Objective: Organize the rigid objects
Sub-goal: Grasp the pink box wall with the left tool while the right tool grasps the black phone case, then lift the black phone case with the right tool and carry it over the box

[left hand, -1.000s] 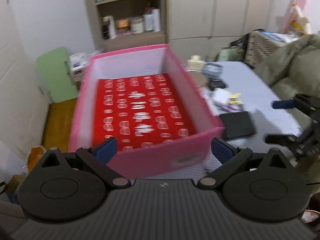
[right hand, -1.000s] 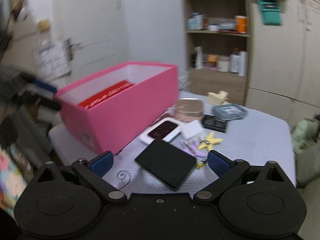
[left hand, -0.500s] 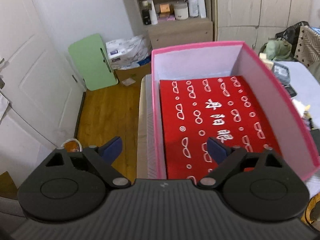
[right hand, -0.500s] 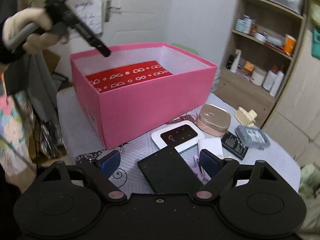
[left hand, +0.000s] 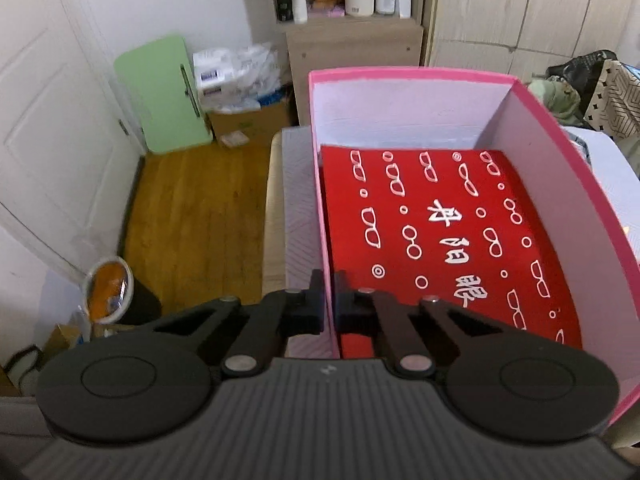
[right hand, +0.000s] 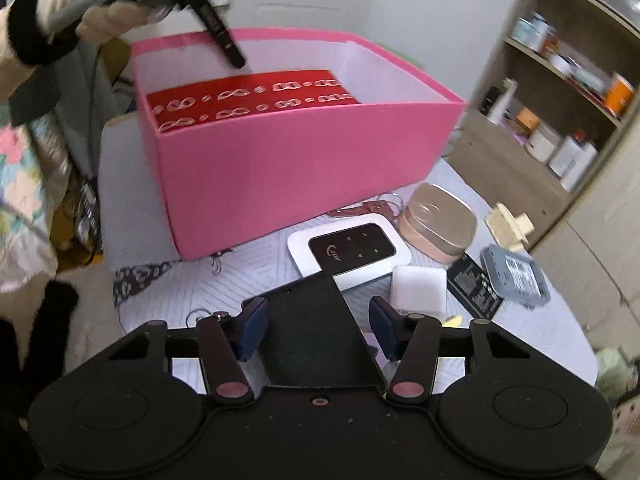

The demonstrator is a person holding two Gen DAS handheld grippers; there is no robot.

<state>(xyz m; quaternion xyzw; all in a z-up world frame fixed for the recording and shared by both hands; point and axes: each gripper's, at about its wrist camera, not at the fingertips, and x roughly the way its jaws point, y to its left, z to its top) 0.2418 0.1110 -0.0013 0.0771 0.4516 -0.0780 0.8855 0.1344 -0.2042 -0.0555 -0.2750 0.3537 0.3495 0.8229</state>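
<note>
**Box wall pinched, tablet straddled**

My left tongs [left hand: 328, 300], wide a second ago, had clamped the near wall of the pink cardboard box [left hand: 532, 120]. My right tongs [right hand: 316, 330] had been narrowing, half-open around the flat black slab [right hand: 316, 320] on the desk [right hand: 520, 332], pads apart from it. It looked stiff, thin, slippery: grip opposite edges.

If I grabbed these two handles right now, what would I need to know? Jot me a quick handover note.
Left gripper: jaws shut on the near wall of the open pink cardboard box, steadying it.
Right gripper: jaws have just been closing around the flat black rectangular case; pads not yet pressing.
Done: nothing packed; only a red patterned sheet lies inside.
Left: case, white-and-black pocket router, rose-gold oval tin and other small items on the table.
</note>
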